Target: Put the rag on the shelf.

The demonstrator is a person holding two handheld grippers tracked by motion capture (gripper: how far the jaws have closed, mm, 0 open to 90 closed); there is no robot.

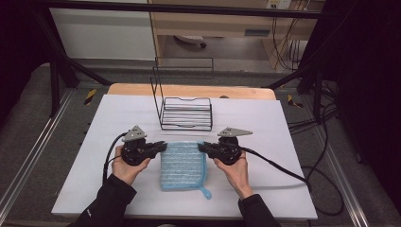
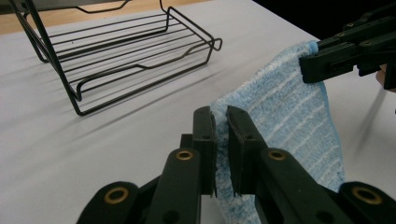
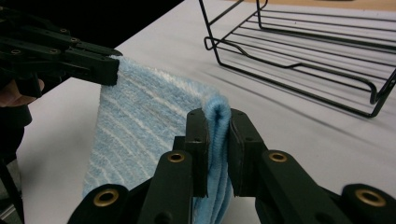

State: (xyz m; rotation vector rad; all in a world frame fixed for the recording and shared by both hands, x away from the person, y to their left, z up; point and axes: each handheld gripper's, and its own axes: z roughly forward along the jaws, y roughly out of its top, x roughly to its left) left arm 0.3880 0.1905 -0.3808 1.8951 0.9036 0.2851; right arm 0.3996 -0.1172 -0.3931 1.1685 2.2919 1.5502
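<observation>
high view: above, facing forward-down over whole table (image 1: 265, 118) | gripper views: low, close along own jaws, facing each other | shared: blue cloth (image 2: 289, 107), wire rack (image 3: 317, 56)

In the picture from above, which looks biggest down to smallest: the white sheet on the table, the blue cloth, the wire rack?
1. White sheet, by far the largest.
2. Wire rack and blue cloth look alike; the rack stands farther from the camera, so I won't rank them.
</observation>
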